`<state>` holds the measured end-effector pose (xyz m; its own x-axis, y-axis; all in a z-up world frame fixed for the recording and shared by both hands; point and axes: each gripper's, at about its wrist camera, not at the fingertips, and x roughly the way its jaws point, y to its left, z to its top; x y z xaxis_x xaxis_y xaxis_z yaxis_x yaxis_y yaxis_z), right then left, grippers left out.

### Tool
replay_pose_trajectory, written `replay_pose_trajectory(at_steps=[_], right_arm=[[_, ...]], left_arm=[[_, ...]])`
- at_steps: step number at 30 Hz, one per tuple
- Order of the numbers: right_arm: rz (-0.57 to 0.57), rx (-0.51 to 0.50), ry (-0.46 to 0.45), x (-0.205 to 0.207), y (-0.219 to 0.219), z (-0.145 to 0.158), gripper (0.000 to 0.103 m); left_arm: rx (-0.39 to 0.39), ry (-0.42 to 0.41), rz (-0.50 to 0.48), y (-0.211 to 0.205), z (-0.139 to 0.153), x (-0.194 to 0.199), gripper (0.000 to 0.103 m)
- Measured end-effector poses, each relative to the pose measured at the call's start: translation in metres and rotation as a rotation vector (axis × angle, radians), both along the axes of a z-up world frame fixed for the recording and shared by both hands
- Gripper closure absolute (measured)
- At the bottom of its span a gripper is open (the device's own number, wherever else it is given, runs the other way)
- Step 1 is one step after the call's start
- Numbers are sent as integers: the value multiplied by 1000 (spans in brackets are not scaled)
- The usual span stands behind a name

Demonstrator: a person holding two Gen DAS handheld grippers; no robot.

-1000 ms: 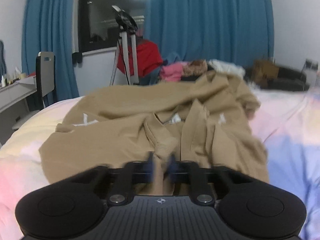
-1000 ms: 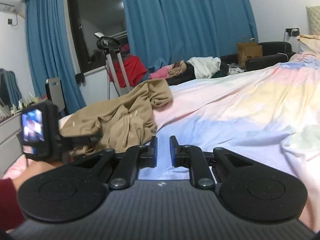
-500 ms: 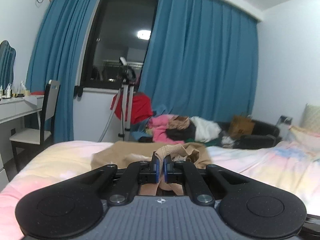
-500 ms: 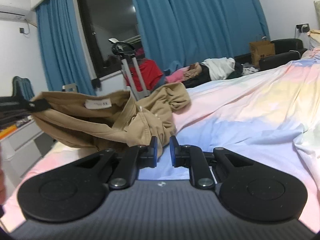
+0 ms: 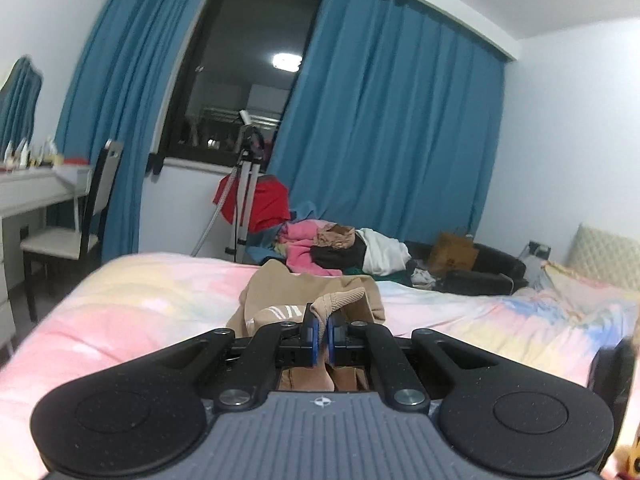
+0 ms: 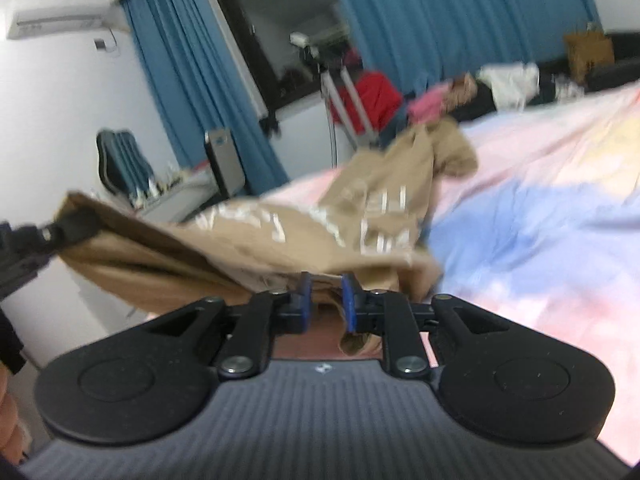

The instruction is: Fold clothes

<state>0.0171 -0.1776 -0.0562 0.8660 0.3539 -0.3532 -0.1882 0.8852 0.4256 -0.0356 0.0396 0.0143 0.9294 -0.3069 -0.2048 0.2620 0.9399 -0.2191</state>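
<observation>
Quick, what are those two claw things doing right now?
Left gripper: shut on the tan garment.
Right gripper: jaws slightly apart, garment between them; grip cannot be told.

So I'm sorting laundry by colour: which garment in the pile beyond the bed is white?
The white garment at the pile's right end, beside the black clothing; the pink garment lies left of both, and the tan garment is on the bed.
</observation>
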Motion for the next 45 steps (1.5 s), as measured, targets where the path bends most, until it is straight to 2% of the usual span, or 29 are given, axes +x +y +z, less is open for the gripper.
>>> replay_pose_trajectory(at_steps=[2,4,7,10,13,16,20,23,26,28,32,35,39,43,45], right_arm=[[15,-2,42,4,6,-5,70],[4,-24,48,7,10,-8,58],[-17,-28,53,9,9,-11,46],[20,0,84,16,11,-15,45],[43,-50,75,21,24,-18,46],[-56,-126,83,26,33,-24,46],[-177,-98,166,41,20,-37,45],[-225,-37,208,42,4,-43,40],[-299,-53,150,30,-4,-29,40],[-359,-62,67,20,-10,-16,40],[-441,-113,-153,-6,-16,13,38],[-395,-148,-221,-13,-14,24,38],[-290,-50,-99,-2,-21,11,38],[-159,-28,-104,-5,-7,12,38],[-64,-27,-150,-11,4,15,38]], left_arm=[[-24,6,9,7,-1,3,99],[-36,11,19,13,-2,5,99],[-55,26,30,20,-4,10,98],[-51,25,41,22,-5,16,98],[-54,22,51,24,-6,21,98],[-54,11,70,24,-8,25,98],[-60,-1,85,22,-11,32,99],[-63,3,83,18,-13,32,99],[-51,5,74,14,-16,31,99],[-41,10,67,11,-18,30,99],[-25,25,41,6,-21,30,99],[-17,38,26,2,-24,30,99],[-5,47,26,-2,-27,30,99],[-3,47,33,-2,-29,31,99],[-6,49,37,-1,-29,33,98]])
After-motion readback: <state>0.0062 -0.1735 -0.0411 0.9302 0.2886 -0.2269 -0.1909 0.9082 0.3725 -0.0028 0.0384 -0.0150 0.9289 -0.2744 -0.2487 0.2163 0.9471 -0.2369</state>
